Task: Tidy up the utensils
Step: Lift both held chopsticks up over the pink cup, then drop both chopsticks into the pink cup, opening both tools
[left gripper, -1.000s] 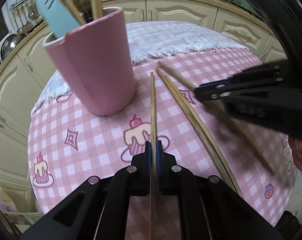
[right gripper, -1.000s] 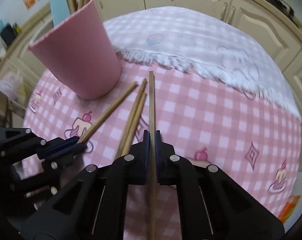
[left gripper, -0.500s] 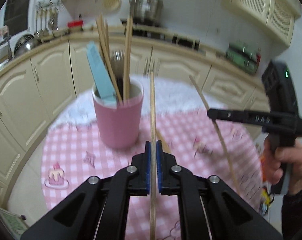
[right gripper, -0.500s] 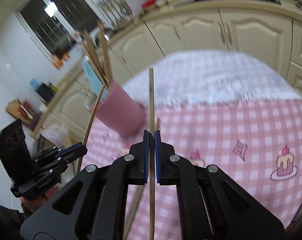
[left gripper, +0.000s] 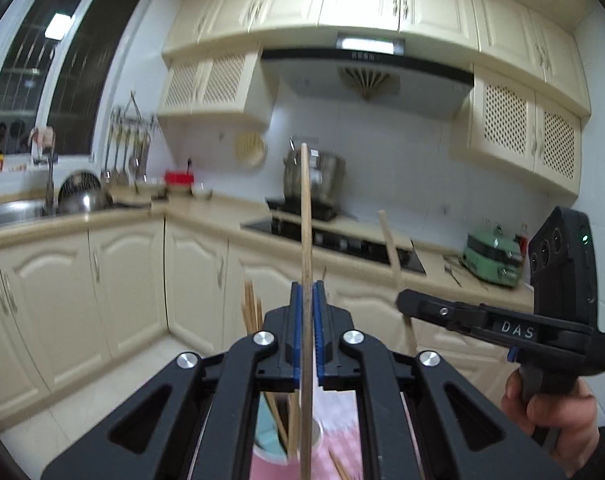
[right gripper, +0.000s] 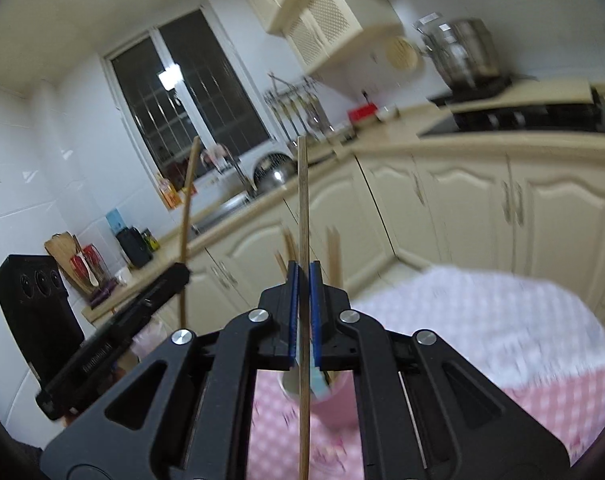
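My left gripper (left gripper: 307, 288) is shut on a wooden chopstick (left gripper: 305, 216) held upright, high over the table. Below it the pink cup (left gripper: 270, 462) with more chopsticks and a light blue utensil shows between the gripper arms. My right gripper (right gripper: 303, 268) is shut on another wooden chopstick (right gripper: 302, 200), also upright. The pink cup (right gripper: 338, 404) shows below it on the pink checked tablecloth (right gripper: 542, 400). Each gripper shows in the other's view, the right one (left gripper: 402, 300) at right, the left one (right gripper: 180, 272) at left, each with its chopstick.
Cream kitchen cabinets (left gripper: 122, 288) and a counter run behind, with a sink (left gripper: 10, 210), a hob (left gripper: 334, 236) bearing a steel pot (left gripper: 312, 176), and a green appliance (left gripper: 492, 256). A white cloth (right gripper: 482, 300) covers the table's far part.
Both grippers have lifted their chopsticks off the table and tilted them upright. The views have swung from the tablecloth up to the kitchen, and the cup now lies below the grippers.
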A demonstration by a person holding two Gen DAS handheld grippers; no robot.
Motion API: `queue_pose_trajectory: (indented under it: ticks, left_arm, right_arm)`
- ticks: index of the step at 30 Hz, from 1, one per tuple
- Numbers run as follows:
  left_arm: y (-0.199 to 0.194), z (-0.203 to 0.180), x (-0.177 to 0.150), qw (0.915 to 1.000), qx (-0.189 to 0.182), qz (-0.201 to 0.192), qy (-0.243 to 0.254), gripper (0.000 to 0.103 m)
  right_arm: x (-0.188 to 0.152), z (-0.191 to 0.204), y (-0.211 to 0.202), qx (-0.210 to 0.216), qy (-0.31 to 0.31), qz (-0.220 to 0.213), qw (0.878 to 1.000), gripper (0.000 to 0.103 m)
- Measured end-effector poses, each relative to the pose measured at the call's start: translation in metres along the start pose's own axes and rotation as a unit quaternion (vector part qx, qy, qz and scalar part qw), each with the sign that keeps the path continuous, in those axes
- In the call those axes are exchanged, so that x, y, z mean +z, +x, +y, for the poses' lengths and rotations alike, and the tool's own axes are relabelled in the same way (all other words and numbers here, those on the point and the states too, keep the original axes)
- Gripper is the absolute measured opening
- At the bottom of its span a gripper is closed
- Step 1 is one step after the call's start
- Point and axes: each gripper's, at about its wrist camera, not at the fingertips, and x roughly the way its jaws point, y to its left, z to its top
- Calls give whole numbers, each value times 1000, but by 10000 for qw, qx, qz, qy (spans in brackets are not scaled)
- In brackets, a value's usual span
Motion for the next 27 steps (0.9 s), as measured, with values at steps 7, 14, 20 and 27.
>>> queue_pose_trajectory:
  ticks: [7, 14, 20, 27]
  left_arm:
    - [30, 4, 19, 9989, 160, -417, -146, 5]
    - [56, 18, 0, 9986, 233, -316, -347, 5]
    - [69, 23, -17, 9984, 297, -259, -399, 5]
    - [77, 27, -35, 9983, 374, -175, -413, 5]
  right_arm:
    - [23, 23, 22, -129, -365, -447, 9982, 6]
    - [12, 20, 45, -299, -378, -576, 9972, 6]
    - [4, 18, 60, -452, -419, -605, 9963, 6]
    - [-10, 2, 76, -633, -276, -396, 9968, 6]
